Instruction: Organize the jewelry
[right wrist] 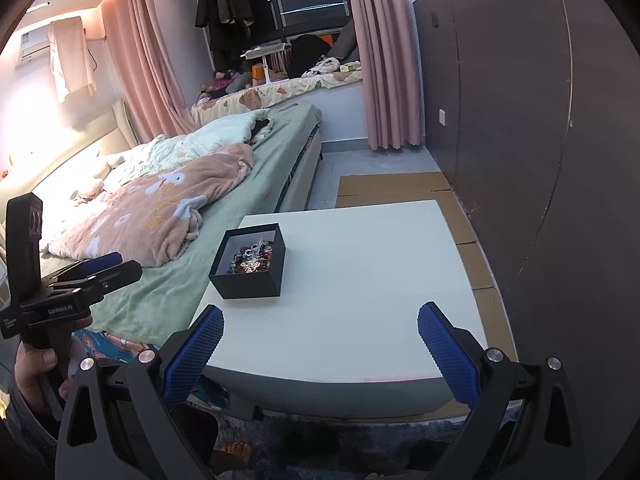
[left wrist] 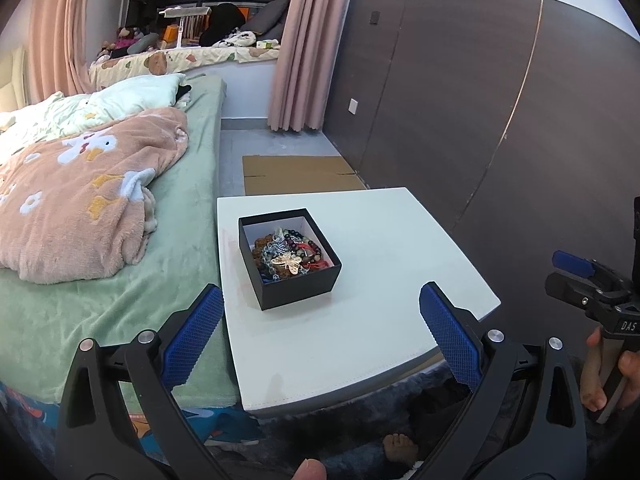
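**Left wrist view: jewelry box sits on the white surface, both claws wide and empty**

Left wrist view shows a black open-topped box standing on the white surface, toward its left side, close to the edge that runs beside the bed. Inside it lies a tangled heap of jewelry: bead strands in dark, red and brown tones, a silvery chain, and a gold butterfly-shaped piece on top. In the right wrist view the same box stands on the left part of the surface, its jewelry visible only as a small mixed pile.

The left claw hovers over the near edge of the surface, its blue-padded fingers spread wide apart with nothing between them; the box lies ahead of the gap, apart from both pads. The right claw is likewise spread wide and holds nothing, hanging over the near edge, with the box ahead and to the left of it.

Just left of the surface is a bed with a green sheet, a crumpled pink flowered blanket on it. Flattened cardboard lies on the floor beyond the surface, next to a dark wall panel. Pink curtains hang at the far window.
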`<state>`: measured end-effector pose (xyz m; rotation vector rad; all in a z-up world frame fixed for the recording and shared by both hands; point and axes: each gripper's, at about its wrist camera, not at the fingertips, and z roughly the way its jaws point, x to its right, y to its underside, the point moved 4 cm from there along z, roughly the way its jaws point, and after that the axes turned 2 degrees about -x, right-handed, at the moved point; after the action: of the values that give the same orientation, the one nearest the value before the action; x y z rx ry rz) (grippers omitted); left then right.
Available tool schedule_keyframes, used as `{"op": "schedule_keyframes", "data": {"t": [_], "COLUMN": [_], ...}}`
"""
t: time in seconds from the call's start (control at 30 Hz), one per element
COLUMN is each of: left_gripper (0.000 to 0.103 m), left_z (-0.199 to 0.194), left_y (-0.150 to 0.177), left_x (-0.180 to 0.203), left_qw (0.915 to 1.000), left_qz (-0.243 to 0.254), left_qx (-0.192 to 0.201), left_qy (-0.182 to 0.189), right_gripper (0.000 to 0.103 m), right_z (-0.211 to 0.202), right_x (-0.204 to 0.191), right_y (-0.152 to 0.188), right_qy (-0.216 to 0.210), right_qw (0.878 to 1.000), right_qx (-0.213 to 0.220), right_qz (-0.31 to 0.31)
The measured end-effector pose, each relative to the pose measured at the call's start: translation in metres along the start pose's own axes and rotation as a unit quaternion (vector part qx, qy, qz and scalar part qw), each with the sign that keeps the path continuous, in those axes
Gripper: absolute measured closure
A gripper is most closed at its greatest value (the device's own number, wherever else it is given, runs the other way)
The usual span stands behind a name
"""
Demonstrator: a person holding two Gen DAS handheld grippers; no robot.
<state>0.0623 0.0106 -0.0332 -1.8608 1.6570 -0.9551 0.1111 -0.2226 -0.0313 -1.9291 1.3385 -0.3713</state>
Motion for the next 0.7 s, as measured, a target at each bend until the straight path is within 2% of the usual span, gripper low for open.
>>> {"op": "schedule_keyframes", "data": {"t": [0.5,0.7], "left_gripper": [0.005,0.005], "left_z": [-0.001,-0.004], "left_y": [0.000,0.000], "left_x": [0.013,0.013], "left_qw": [0.9994,0.9993], "left_qz": [0.034,0.034], "left_qx": [0.005,0.014], "left_qy": [-0.007,-0.008], "right_gripper": [0.008,0.008], "right_z": [-0.001,0.000], "right_x": [0.005,0.006], "right_y": [0.000,0.000], "right_qy": [0.000,0.002], "right_qw": [1.000,1.000], "right_qx": [-0.002,-0.002], "right_qz": [0.008,0.011]}}
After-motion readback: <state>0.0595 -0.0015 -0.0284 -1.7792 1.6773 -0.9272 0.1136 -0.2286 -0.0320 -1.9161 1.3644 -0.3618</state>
